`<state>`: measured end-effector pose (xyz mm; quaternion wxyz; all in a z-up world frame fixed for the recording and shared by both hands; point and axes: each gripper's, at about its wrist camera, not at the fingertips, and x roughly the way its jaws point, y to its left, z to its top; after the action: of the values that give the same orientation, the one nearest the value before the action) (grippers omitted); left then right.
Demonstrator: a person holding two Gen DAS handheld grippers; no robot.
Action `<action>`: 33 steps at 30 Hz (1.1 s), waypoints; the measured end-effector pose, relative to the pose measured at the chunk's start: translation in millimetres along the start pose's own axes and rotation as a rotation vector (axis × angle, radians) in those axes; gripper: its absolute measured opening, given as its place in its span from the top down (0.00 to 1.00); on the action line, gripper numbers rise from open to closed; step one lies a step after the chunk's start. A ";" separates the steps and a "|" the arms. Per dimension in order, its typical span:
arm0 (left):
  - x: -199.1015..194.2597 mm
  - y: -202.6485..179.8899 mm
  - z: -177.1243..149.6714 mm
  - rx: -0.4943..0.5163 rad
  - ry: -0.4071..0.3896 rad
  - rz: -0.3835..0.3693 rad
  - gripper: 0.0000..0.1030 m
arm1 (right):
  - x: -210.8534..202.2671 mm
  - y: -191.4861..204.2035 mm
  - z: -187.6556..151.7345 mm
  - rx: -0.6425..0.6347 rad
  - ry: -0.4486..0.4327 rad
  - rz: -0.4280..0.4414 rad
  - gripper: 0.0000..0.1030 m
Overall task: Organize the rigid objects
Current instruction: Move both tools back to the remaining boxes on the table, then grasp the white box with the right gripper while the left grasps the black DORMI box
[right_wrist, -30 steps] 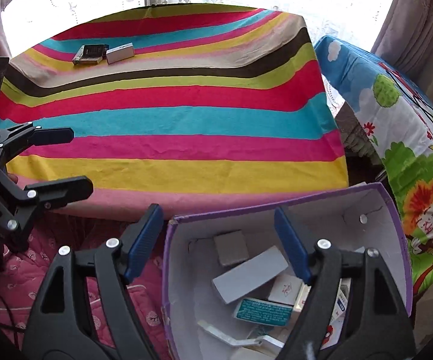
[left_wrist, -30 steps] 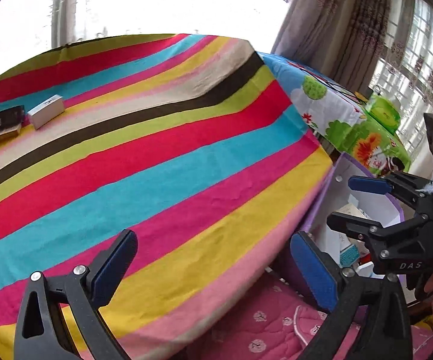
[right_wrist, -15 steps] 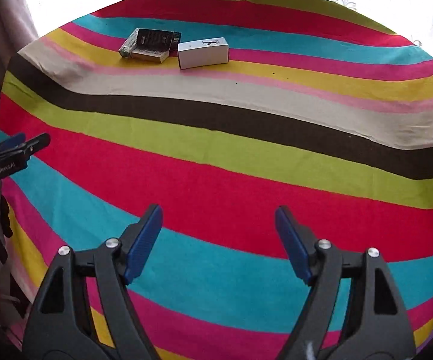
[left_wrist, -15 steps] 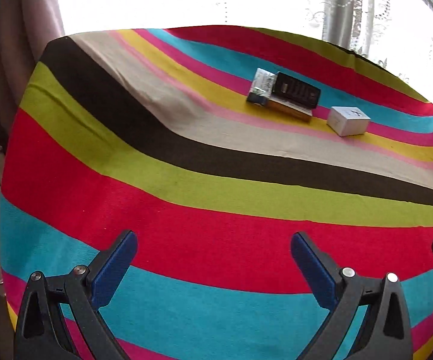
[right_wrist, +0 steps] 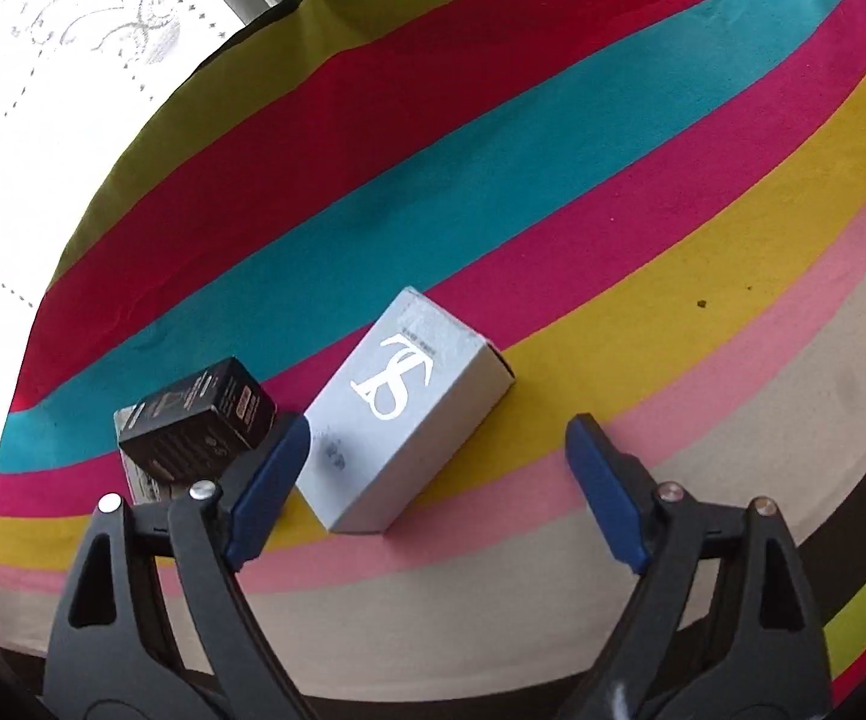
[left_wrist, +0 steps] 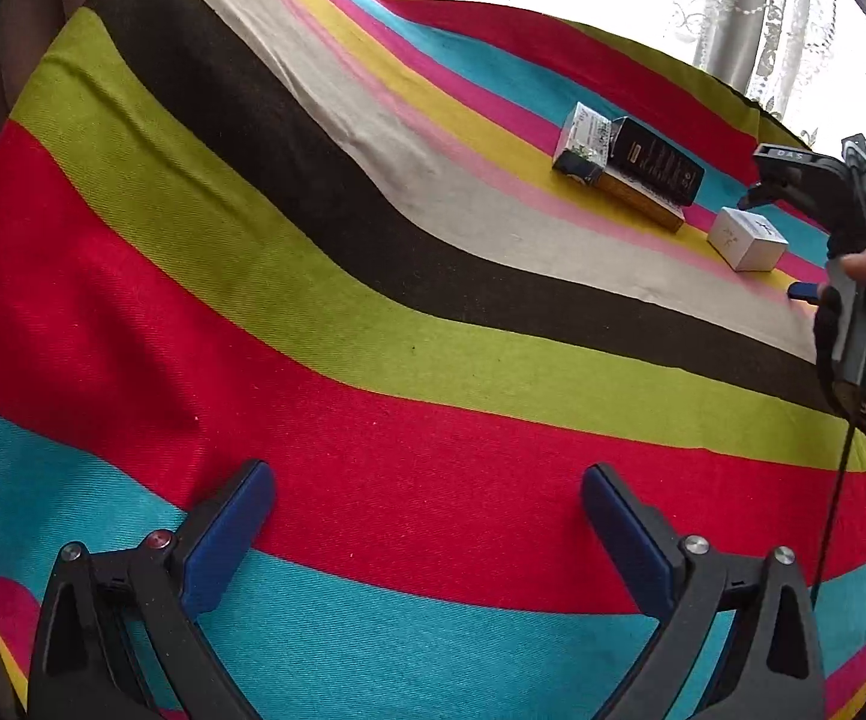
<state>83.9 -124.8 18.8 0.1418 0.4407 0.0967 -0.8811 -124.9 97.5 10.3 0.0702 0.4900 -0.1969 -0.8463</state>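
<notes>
The right tool [right_wrist: 433, 492] hangs tilted down over the far part of the bench [right_wrist: 703, 210], which wears a striped cloth [left_wrist: 373, 360]. Its jaws are opening, spread wide, and nothing is pinched between them. The white box [right_wrist: 403, 414] lies flat on the yellow and pink stripes just ahead of the blue pads [right_wrist: 265, 492], slightly towards the left pad, not touched by either one. Just to its left sits a black box [right_wrist: 199, 420] stacked on other small boxes, partly hidden behind the left finger.

The left tool [left_wrist: 427, 534] hovers over the near red and blue stripes, well apart from the boxes, its jaws spread with only cloth beneath. From its side, the white box [left_wrist: 748, 237] and the black-topped stack [left_wrist: 631, 174] sit far across the cloth, with a gloved hand [left_wrist: 859, 312] holding the right tool beside them.
</notes>
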 end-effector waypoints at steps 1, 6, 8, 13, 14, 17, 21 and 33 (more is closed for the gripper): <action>-1.0 0.6 -0.6 0.000 -0.002 -0.011 0.00 | 4.3 7.7 1.5 0.000 -0.009 -0.041 0.08; -4.7 3.8 0.0 -0.026 -0.018 -0.060 0.00 | 28.7 48.5 -3.1 -0.198 -0.002 -0.214 0.03; -7.3 7.6 0.8 -0.045 -0.016 -0.087 0.00 | 38.3 62.1 -12.5 -0.338 0.020 -0.283 0.03; -10.4 11.5 1.1 -0.059 -0.016 -0.108 0.00 | 25.0 51.0 -30.4 -0.459 -0.032 -0.235 0.10; -10.1 11.0 0.4 -0.055 -0.015 -0.103 0.00 | 22.9 48.3 -31.7 -0.483 -0.029 -0.223 0.12; -9.6 9.7 -0.1 -0.049 -0.012 -0.092 0.00 | 17.7 39.9 -31.3 -0.546 -0.022 -0.175 0.25; -8.7 10.2 0.7 -0.055 -0.005 -0.085 0.00 | 3.9 29.9 -34.8 -0.652 0.001 -0.112 0.62; 27.3 -33.7 41.8 0.015 0.052 -0.102 0.00 | -63.5 -47.8 -78.3 -0.702 0.030 0.064 0.62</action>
<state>25.7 -109.9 23.1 0.0907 0.4589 0.1163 -0.8761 -21.8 140.2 7.4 0.2638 0.4419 0.0920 -0.8524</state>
